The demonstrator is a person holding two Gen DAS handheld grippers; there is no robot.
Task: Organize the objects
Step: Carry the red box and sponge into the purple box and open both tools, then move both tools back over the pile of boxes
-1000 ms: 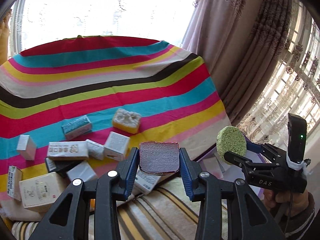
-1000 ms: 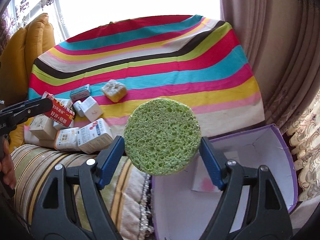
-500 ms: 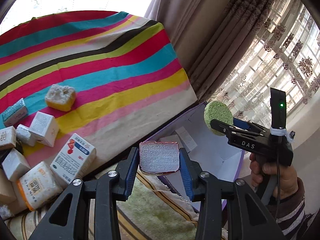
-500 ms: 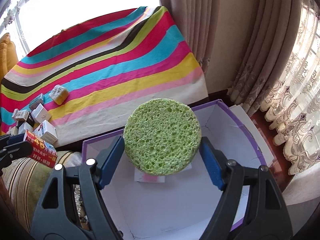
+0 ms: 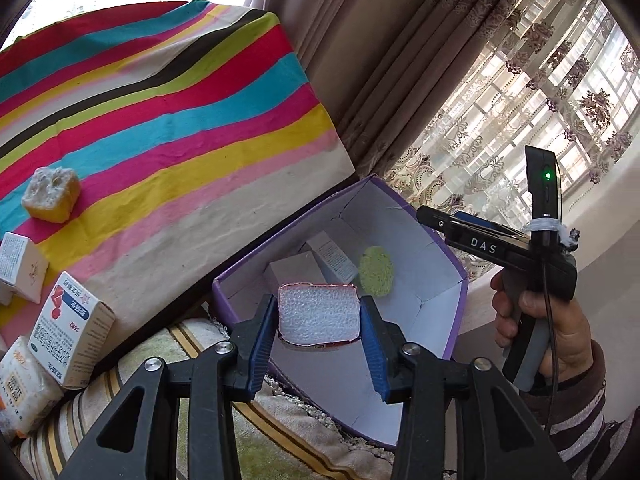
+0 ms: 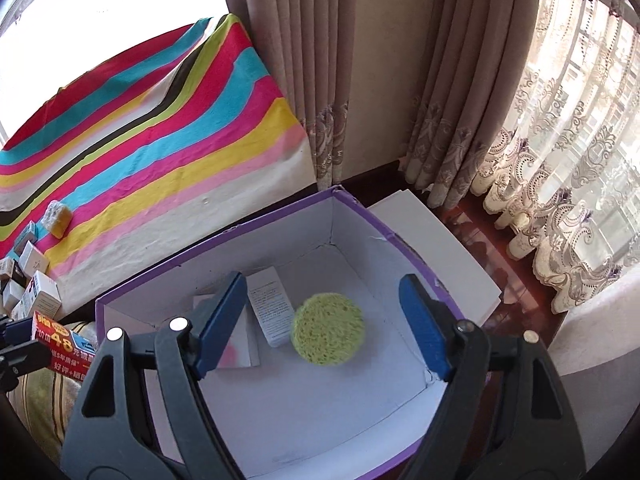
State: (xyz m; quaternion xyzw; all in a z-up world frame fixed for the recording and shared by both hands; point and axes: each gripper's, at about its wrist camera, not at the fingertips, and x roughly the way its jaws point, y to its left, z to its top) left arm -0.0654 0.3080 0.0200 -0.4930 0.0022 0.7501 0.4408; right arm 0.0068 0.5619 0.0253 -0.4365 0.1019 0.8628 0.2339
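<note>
A purple box (image 5: 296, 226) (image 6: 216, 242) with a white inside stands on the floor below both grippers. My right gripper (image 6: 320, 284) (image 5: 424, 214) hangs over it; its jaws are opening and nothing is between them. The round green sponge (image 6: 327, 330) (image 5: 375, 272) is blurred, down inside the box beside two white cartons (image 6: 268, 304). My left gripper (image 5: 318, 300) is over the box's near corner. Its jaws are starting to open, and the red box (image 5: 318, 314) (image 6: 60, 344) still sits between the pads, white foam side up.
A striped cloth covers the table (image 5: 160, 100) on the left, with a yellow sponge block (image 5: 50, 194) and several cartons (image 5: 68, 328) on it. A striped cushion (image 5: 160, 400) lies below. Curtains (image 6: 460, 100) hang behind, and a white board (image 6: 432, 240) lies beside the purple box.
Both grippers swung right from the table to over the purple box. The right gripper opened and the green sponge dropped into the box. The left still carries the red box.
</note>
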